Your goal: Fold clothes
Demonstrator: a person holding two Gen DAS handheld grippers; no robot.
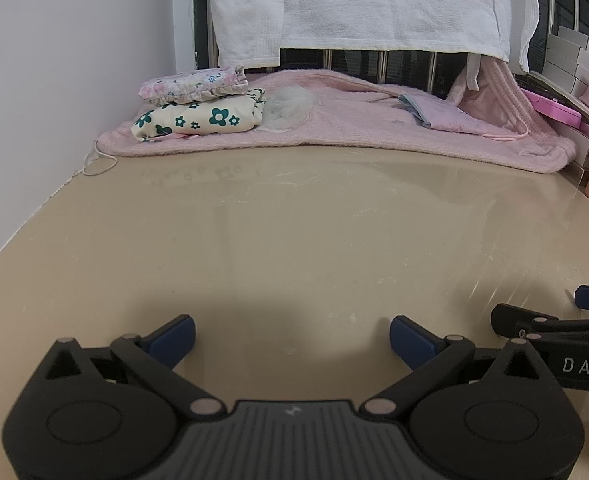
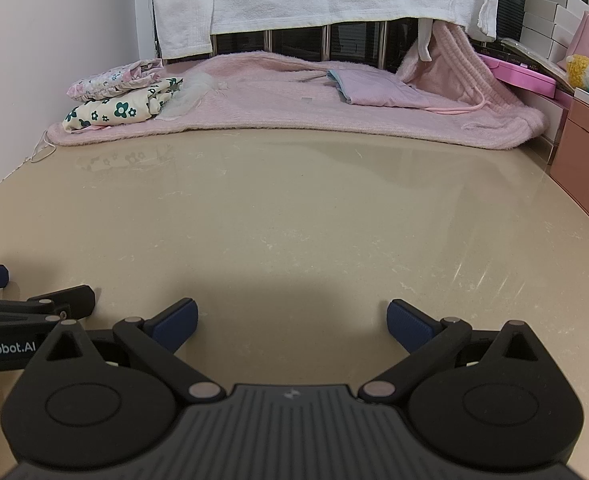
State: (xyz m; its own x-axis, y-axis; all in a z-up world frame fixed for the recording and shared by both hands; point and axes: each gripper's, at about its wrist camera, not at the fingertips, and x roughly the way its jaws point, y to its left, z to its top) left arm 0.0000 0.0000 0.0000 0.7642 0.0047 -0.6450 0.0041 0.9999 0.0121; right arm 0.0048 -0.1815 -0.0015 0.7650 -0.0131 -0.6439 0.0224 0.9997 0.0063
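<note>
Clothes lie at the far edge of the beige worktop (image 1: pixel 294 232): a pink sweater (image 1: pixel 334 128) spread flat, with two folded floral garments (image 1: pixel 202 112) stacked on its left end by the white wall and a lilac piece (image 1: pixel 442 114) on its right part. A white towel (image 1: pixel 358 4) hangs behind. Boxes (image 2: pixel 550 24) stand at the right. Both tongs sit low over the bare near surface, side by side: left tongs (image 1: pixel 292 338) spread, right tongs (image 2: pixel 292 322) spread, neither touching any cloth.

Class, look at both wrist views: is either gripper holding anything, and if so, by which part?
Nothing is held. The left gripper and the right gripper are both open over the bare table.
</note>
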